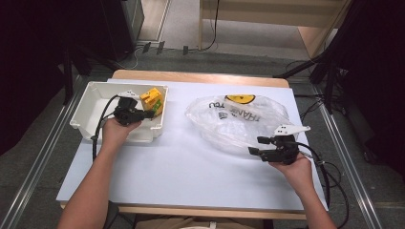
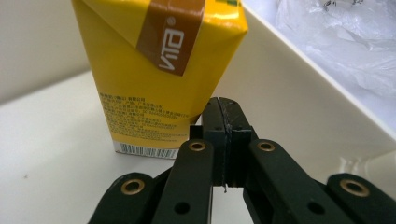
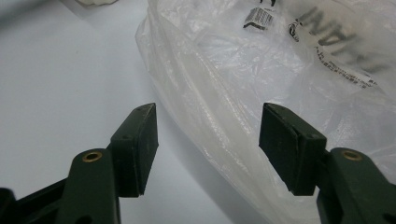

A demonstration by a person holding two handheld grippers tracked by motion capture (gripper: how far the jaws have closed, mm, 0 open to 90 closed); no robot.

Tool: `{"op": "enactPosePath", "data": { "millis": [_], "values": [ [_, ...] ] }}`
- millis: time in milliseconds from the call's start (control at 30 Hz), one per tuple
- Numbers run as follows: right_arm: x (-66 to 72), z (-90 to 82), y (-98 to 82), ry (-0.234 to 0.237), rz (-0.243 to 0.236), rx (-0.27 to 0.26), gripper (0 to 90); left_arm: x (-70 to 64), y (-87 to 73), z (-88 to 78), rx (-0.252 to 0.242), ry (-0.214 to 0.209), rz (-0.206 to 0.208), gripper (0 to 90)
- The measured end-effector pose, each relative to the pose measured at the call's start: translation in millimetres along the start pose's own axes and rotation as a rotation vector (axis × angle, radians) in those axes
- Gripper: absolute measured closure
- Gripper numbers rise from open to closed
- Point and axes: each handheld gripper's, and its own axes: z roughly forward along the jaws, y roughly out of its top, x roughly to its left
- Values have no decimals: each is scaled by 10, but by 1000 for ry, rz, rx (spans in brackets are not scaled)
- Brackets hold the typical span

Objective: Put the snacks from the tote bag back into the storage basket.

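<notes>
A yellow drink carton (image 1: 153, 99) (image 2: 154, 70) stands in the right part of a white bin (image 1: 93, 101). My left gripper (image 1: 152, 113) (image 2: 224, 114) hangs inside the bin, shut with nothing between its pads, its tips just beside the carton's lower right edge. A clear plastic bag (image 1: 236, 119) (image 3: 261, 79) with black print and a yellow mark lies on the white table (image 1: 181, 162). At the bag's near right edge my right gripper (image 1: 255, 145) (image 3: 208, 140) stands open, the bag's rim lying between its pads without being pinched.
The bin wall (image 2: 299, 88) rises right of the carton, with the bag beyond it. A wooden bench (image 1: 267, 19) and cables lie on the floor past the table's far edge. Dark stands flank both sides.
</notes>
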Motion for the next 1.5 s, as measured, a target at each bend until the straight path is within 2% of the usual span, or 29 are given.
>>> {"op": "enactPosePath", "data": {
  "millis": [67, 333, 467, 800, 1067, 1200, 1500],
  "values": [
    [1, 0, 0, 1, 1, 0, 383, -9, -3, 18, 11, 13, 11, 900],
    [4, 3, -1, 1, -2, 0, 383, -4, -9, 24, 7, 25, 9, 900],
    [6, 7, -2, 1, -1, 1, 383, 12, -12, 20, 0, 44, -1, 900],
    [9, 4, -5, 0, -6, 4, 383, 36, -13, 21, -8, 56, -8, 900],
    [11, 6, -5, 0, -5, 3, 383, 95, -19, 42, -19, 68, -37, 900],
    [10, 5, -6, 0, -4, 3, 382, 112, -7, 70, -12, 77, -39, 900],
    [15, 18, -11, 4, -10, 7, 383, 165, 2, 108, -27, 84, -84, 900]
  ]
}}
